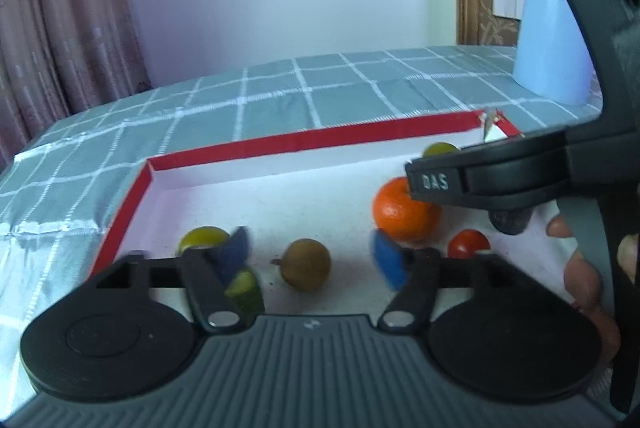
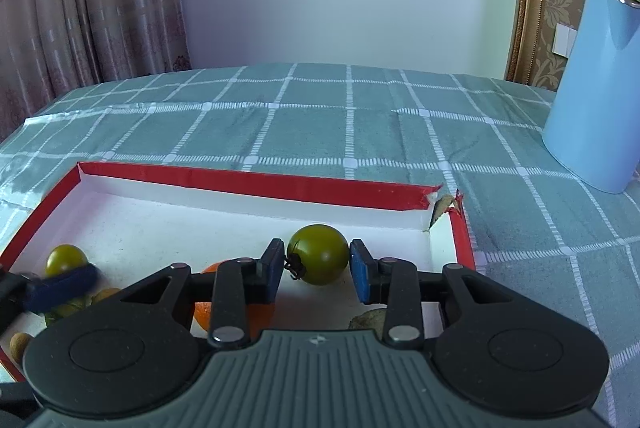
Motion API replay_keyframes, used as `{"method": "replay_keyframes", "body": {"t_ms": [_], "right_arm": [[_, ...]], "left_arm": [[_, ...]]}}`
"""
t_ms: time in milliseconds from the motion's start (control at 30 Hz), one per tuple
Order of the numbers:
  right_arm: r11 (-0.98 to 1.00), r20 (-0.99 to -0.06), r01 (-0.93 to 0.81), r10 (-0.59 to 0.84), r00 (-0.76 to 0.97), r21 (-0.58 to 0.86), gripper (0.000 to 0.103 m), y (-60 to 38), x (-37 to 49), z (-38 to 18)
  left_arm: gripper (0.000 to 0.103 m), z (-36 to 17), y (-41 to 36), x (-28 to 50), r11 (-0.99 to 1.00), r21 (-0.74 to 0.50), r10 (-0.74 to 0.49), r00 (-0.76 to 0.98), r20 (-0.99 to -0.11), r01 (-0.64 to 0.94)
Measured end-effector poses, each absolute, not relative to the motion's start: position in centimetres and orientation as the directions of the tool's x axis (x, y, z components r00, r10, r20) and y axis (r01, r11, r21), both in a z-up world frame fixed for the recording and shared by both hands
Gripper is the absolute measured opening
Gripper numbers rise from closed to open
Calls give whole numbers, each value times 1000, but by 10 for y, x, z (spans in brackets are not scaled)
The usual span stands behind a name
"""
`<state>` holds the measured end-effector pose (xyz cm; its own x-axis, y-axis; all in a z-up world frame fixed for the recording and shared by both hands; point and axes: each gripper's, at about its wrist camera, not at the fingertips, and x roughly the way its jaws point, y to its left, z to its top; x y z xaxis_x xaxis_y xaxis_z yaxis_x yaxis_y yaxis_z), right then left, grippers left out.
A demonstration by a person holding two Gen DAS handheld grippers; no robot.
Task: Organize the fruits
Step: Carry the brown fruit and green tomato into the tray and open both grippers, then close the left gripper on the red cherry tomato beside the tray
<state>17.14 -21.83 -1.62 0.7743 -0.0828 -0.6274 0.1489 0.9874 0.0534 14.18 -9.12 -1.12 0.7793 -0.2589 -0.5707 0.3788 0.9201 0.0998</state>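
Right gripper (image 2: 316, 270) fingers open around green tomato (image 2: 318, 254) by tray (image 2: 256, 184) far-right corner; next: close. Left gripper (image 1: 310, 260) fingers open, empty.

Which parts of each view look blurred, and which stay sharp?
Left wrist view: the blue fingers smear with motion blur, while the orange is fairly sharp. Right wrist view: the green tomato between the fingers is crisp; only the other gripper's finger at the left edge is blurred.
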Motion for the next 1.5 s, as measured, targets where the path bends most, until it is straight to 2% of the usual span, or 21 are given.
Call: {"method": "replay_keyframes", "body": {"t_ms": [167, 200, 267, 333, 633, 933, 1033, 1100, 1400, 1467, 1500], "right_arm": [[986, -622, 161, -95, 777, 51, 48, -219, 169, -15], [986, -620, 161, -95, 779, 52, 50, -220, 169, -15], [984, -607, 170, -99, 789, 60, 64, -222, 165, -13], [982, -579, 172, -97, 810, 76, 72, -224, 159, -11], [983, -515, 176, -123, 848, 55, 74, -220, 136, -7], [967, -427, 184, -92, 900, 179, 74, -238, 91, 3], [963, -403, 166, -68, 913, 214, 81, -244, 72, 3], [961, -397, 151, -48, 917, 233, 82, -245, 63, 3], [976, -388, 73, 12, 922, 204, 82, -232, 27, -5], [979, -383, 82, -4, 924, 186, 82, -230, 24, -6], [980, -383, 82, -7, 924, 180, 82, -229, 23, -7]], "left_arm": [[84, -10, -87, 141, 924, 85, -265, 782, -565, 374], [89, -10, -88, 140, 923, 88, -264, 782, -564, 375], [92, -9, -86, 138, 925, 86, -264, 787, -558, 371], [94, -8, -84, 137, 926, 80, -266, 790, -552, 368], [99, -5, -71, 125, 937, 53, -269, 809, -523, 345], [100, 8, -27, 97, 970, -39, -230, 866, -444, 238], [100, 13, -2, 83, 976, -75, -216, 877, -428, 204], [101, 16, 12, 72, 975, -88, -224, 876, -427, 206], [102, -3, 15, 17, 952, 58, -234, 835, -497, 301], [98, -8, 7, 11, 941, 101, -232, 833, -503, 323], [92, -12, 3, 8, 937, 118, -231, 834, -501, 330]]}}
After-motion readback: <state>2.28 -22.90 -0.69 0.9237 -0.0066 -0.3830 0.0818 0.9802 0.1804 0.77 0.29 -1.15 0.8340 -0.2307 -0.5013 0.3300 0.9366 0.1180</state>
